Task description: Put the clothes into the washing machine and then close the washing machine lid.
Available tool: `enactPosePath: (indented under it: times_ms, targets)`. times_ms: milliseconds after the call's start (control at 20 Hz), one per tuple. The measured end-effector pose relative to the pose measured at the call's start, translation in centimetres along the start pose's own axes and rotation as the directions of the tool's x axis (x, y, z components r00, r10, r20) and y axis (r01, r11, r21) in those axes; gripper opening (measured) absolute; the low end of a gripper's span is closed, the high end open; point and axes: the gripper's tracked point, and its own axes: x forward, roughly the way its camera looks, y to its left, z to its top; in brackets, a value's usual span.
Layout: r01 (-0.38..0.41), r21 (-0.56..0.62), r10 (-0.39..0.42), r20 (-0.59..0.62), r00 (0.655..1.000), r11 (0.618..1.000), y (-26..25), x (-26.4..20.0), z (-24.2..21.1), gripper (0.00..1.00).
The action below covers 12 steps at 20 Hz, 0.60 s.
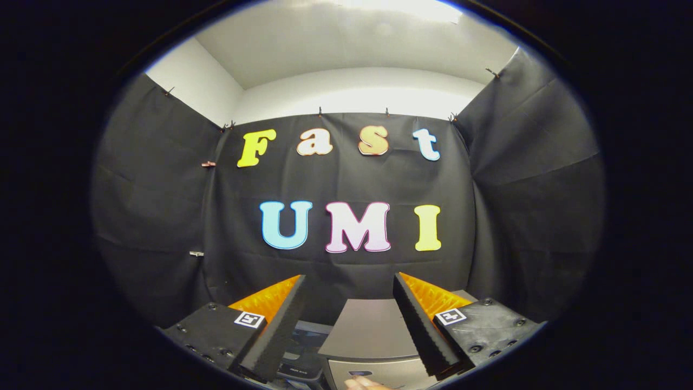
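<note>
Booth draped in black cloth (520,179) on three sides, pinned along the top with small clips; white wall (357,92) and a brightly lit ceiling above. The gripper (349,284) is held level, its two fingers spread wide with nothing between them; each has a black ridged pad (419,325), orange backing and a small square black-and-white marker (450,316). Below and between the fingers sits the washing machine (368,338), a grey box with a flat, matte top, lower front face paler. Dark objects lie just beside it under the left finger, with small print too blurred to read. A fingertip (364,383) shows at the machine's front.
</note>
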Motion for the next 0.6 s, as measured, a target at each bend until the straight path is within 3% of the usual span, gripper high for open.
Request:
enactPosePath:
  times_ms: [600]
  targets:
    - [0.070,0.016,-0.072,0.150,0.986,0.997,-3.3,-5.5,3.1,0.98]
